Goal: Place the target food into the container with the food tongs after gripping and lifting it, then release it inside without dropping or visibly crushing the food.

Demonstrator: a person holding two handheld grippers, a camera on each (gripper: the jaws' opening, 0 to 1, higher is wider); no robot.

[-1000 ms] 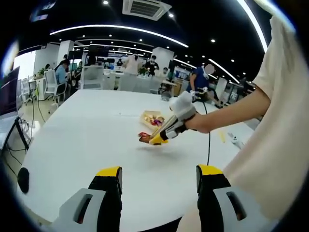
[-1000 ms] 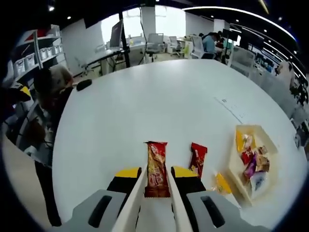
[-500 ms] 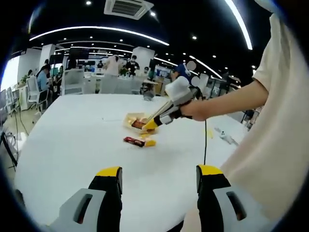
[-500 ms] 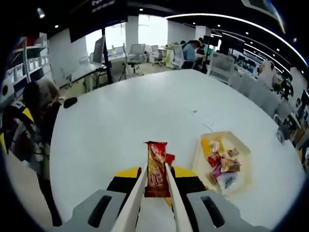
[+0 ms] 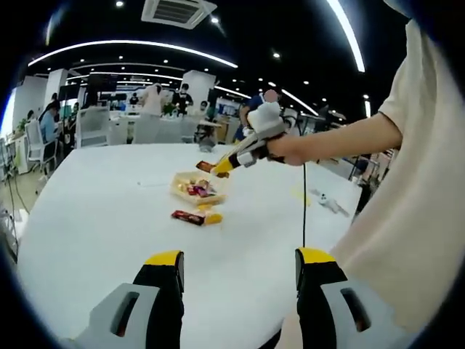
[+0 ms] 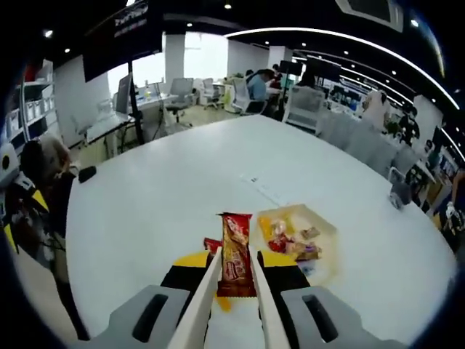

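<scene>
So the right gripper (image 6: 234,270) is closed on a pair of food tongs (image 6: 232,305), and the tongs pinch a red snack bar (image 6: 234,253) by its lower end, wrapper pointing forward so it hangs free of the blades. In the left gripper view the bar sits at the tong tips, raised above the cream container (image 5: 196,188), well clear of the counter (image 5: 94,218), which looks like the height needed to clear the wall before lowering. The container already holds several wrapped snacks. Just beside the container, on its near side, a second red bar (image 5: 187,216) and a small yellow packet (image 5: 213,217) lie flat on the counter, probably waiting their turn. The left gripper (image 5: 240,273) hangs open and idle, well back from the container, out of the way. My guess is the bar goes down next, then the tongs ease open.
</scene>
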